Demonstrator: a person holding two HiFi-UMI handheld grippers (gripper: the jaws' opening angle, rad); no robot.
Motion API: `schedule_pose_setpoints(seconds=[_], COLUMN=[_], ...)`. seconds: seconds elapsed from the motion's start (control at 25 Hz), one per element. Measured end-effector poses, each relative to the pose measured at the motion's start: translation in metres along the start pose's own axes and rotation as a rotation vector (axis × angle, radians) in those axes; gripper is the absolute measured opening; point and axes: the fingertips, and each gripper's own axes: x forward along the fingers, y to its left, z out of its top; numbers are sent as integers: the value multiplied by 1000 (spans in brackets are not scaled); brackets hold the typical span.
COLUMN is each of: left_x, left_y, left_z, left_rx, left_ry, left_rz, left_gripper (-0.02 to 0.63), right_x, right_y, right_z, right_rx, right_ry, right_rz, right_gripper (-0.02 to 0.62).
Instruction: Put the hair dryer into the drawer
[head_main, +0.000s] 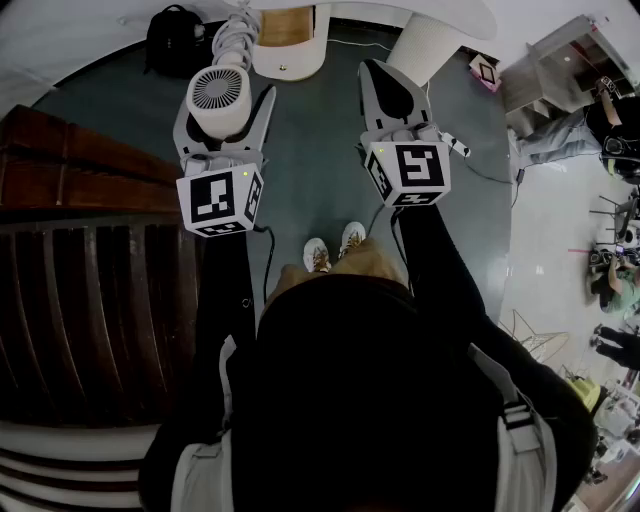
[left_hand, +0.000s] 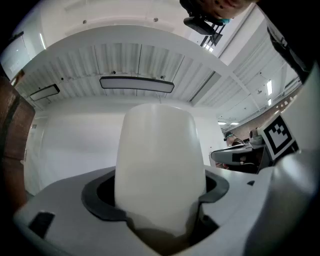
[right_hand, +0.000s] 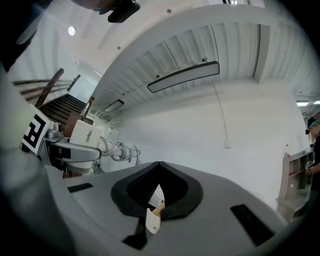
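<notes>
A white hair dryer with a round grille and a coiled white cord sits between the jaws of my left gripper, which grips its body from both sides in front of me. The left gripper view shows the dryer's smooth white body filling the gap of that gripper. My right gripper is held beside it, to the right, with its jaws meeting in a point and nothing between them. Its own view shows the shut right gripper, with the dryer off to the left. No drawer is clearly in sight.
A white rounded counter with a wooden panel stands ahead on the dark floor, next to a white column. A black bag lies at the back left. Dark wooden stairs run along the left. Desks and people are at the right.
</notes>
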Motion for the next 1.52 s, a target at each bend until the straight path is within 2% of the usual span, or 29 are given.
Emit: schedule_pose_setpoints(seconds=[0.96,1.52], left_x=[4,28], left_y=[4,14], left_z=[-5,-22], left_rx=[17,27], left_ry=[11,43], left_rz=[-20,-6], left_gripper=[400,400], right_x=[9,44], right_y=[5,-9], right_z=[-7,-12], right_rx=[35,83], right_ry=[0,-63], right_rz=[8,38], right_gripper=[25,25])
